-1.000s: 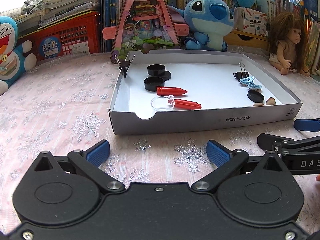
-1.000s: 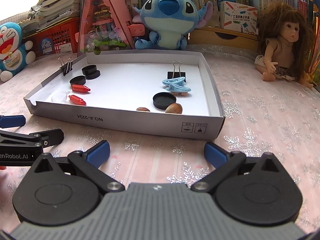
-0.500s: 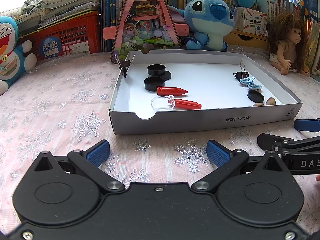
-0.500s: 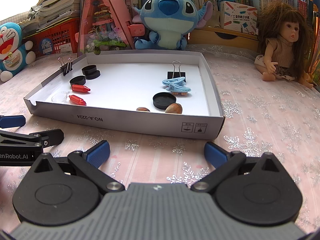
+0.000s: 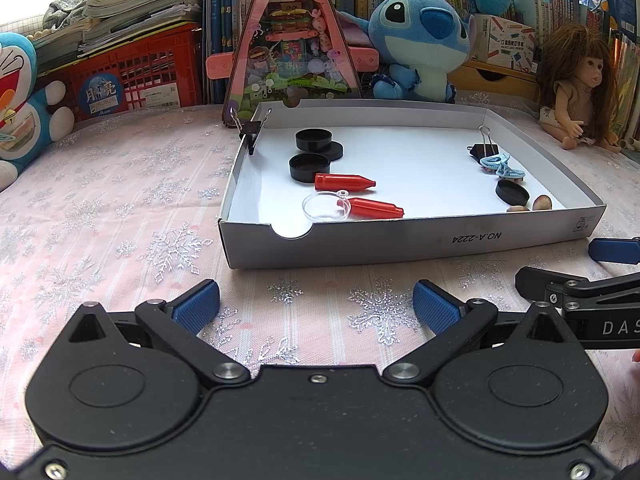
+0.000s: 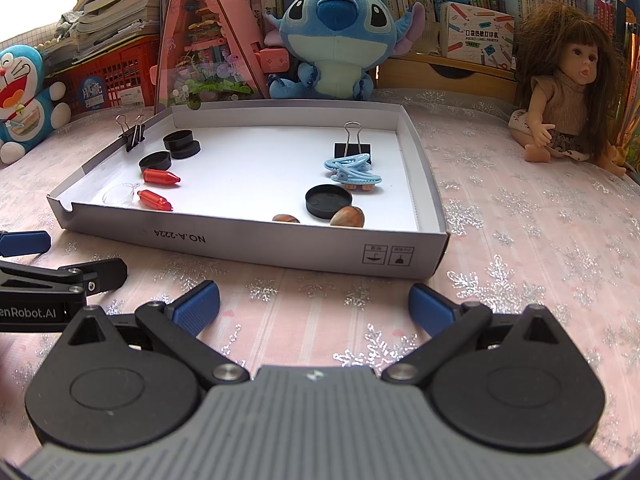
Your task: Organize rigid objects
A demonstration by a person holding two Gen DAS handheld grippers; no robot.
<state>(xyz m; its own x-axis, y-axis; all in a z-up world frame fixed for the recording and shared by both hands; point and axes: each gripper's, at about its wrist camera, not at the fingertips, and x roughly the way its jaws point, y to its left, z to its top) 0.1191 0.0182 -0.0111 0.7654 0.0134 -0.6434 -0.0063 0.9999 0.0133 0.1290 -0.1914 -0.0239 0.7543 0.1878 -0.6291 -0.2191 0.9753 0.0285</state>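
A shallow white cardboard box [image 5: 400,240] [image 6: 248,246] lies on the pink cloth. Inside lie black caps [image 5: 310,167] [image 6: 328,202], two red bullet-shaped pieces [image 5: 344,182] [image 6: 154,200], a clear round lid [image 5: 325,207], a black binder clip [image 6: 352,148], blue clips [image 6: 352,172] and two nuts [image 6: 347,217]. Another binder clip [image 5: 250,130] grips the box's left wall. My left gripper [image 5: 316,306] is open and empty in front of the box. My right gripper [image 6: 314,306] is open and empty, also in front of it.
Behind the box stand a pink triangular toy house [image 5: 288,40], a blue Stitch plush [image 6: 336,36], a red crate [image 5: 136,76], books and a Doraemon plush [image 5: 20,96]. A doll [image 6: 568,96] sits at the back right. Each gripper shows at the edge of the other's view.
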